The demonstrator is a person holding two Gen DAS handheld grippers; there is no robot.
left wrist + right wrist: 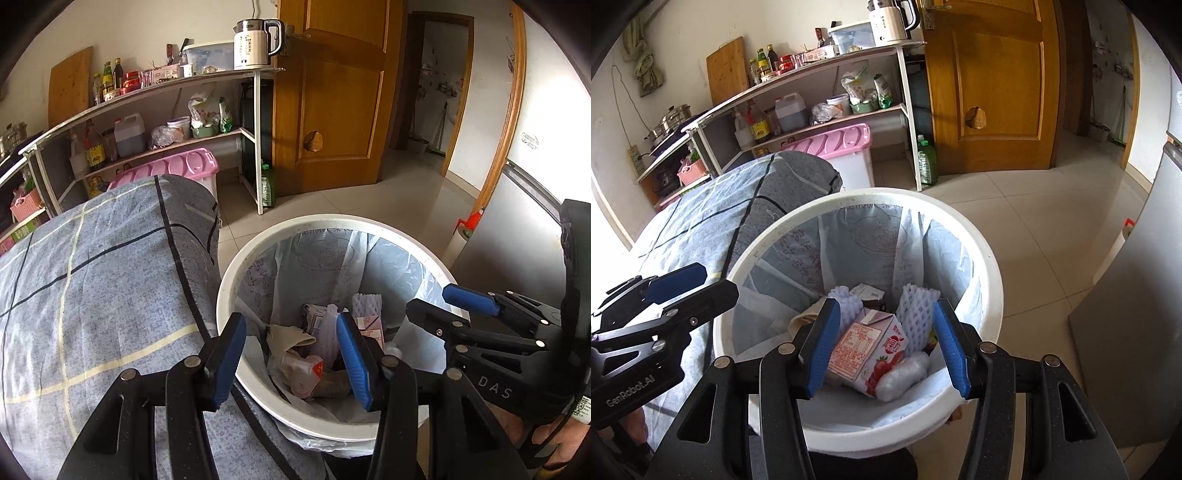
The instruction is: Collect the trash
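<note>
Below both grippers, the white trash bin is standing on the tiled floor, and I am holding both tools over its mouth, pointing down into it.

Going from the left: the checked blue-grey cloth is covering something bulky that is touching the bin's left side. My left gripper is hanging over the bin's near-left rim with its blue fingers apart and nothing between them; under it I am seeing crumpled paper and wrappers.

In the middle, the strawberry milk carton is lying inside the bin on the other trash, just under my right gripper. Its long axis is running from the near right to the far left, with its folded top pointing away from me. The right fingers are standing apart on both sides of it and are not pressing it, so I am judging that the carton is already dropped. White foam fruit nets and a clear wrapped bundle are lying beside it. The right hand is the nearer one to the carton.

I am judging the next move as lifting out to fetch more trash, and both tools are having free room upward.

Farther right, the floor is open toward the wooden door, and a grey appliance is standing near the bin.
</note>
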